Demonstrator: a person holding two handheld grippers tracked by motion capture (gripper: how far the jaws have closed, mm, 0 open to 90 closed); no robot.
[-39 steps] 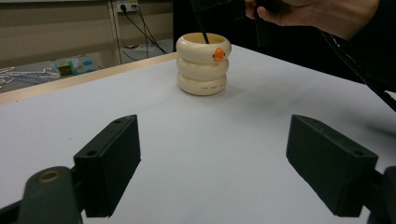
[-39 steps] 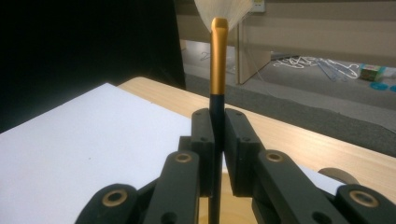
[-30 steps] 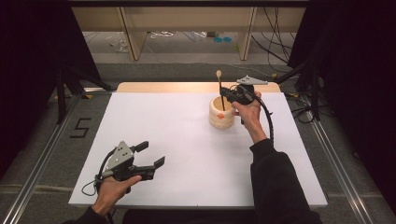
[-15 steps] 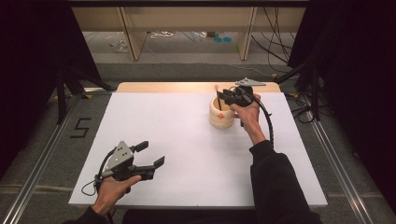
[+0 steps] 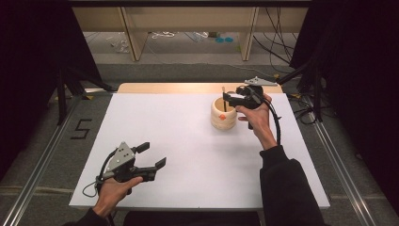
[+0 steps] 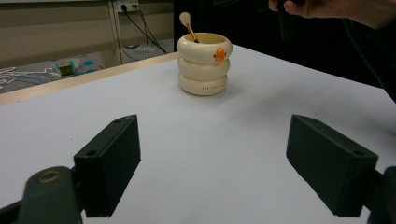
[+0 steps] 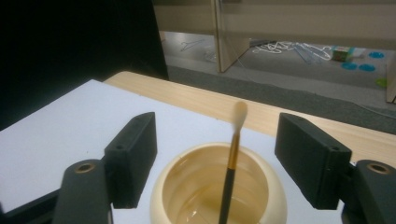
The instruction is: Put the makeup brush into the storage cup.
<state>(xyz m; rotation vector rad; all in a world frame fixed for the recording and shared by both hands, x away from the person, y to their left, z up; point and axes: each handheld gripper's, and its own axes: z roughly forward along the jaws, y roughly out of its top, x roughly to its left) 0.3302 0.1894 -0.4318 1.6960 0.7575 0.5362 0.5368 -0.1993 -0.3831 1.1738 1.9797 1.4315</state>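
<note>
Brush point(image 7: 232, 161) upright in cream cup point(image 5: 223, 114).

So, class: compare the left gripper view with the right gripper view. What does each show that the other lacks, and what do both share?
Left gripper view alone: the outside of the cream holder, three stacked rings with an orange mark, and the person's hand above it. Right gripper view alone: the holder's glossy inside from above, with the brush's dark handle going down into it. Both: the holder, the pale-tipped brush leaning in it, the white table, and open black jaws.
</note>
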